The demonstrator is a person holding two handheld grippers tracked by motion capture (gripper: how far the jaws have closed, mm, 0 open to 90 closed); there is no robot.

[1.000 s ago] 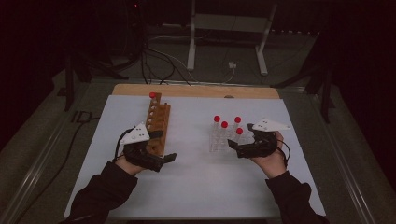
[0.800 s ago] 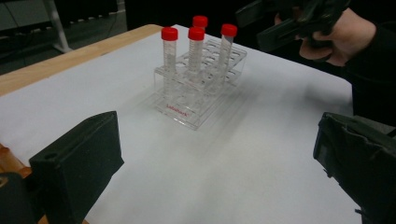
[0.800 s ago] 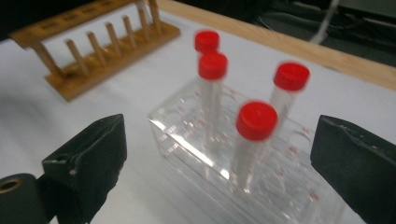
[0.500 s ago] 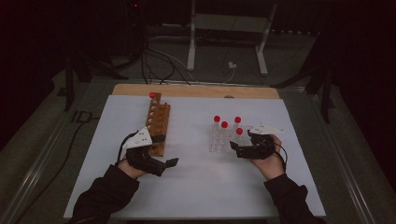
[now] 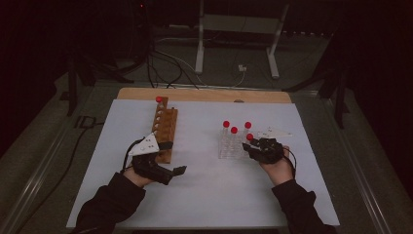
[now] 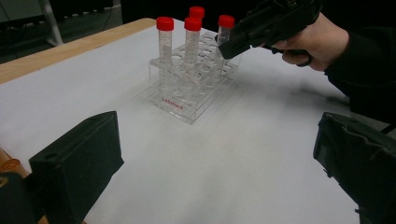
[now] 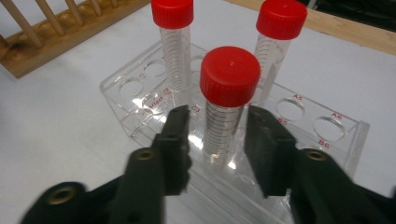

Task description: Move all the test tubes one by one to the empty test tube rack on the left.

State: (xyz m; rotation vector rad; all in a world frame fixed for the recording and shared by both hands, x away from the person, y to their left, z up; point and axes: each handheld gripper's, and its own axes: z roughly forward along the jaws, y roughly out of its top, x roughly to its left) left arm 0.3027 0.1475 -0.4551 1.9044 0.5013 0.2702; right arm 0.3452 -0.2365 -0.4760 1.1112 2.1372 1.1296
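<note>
A clear plastic rack holds several red-capped tubes. My right gripper is at the rack's near right corner. Its jaws stand on either side of one tube just below the cap, with narrow gaps showing, so it is open around the tube. The left gripper view shows the right gripper beside that tube. My left gripper lies on the white mat by the near end of a wooden rack. It points right and is open wide with nothing between its fingers.
One red-capped tube stands at the far end of the wooden rack. The white mat covers the table, with a wooden strip along its far edge. Cables and a metal stand lie on the floor beyond.
My left gripper has drawn back a little toward the person from the wooden rack's near end. My right gripper has edged slightly closer around the near right tube.
</note>
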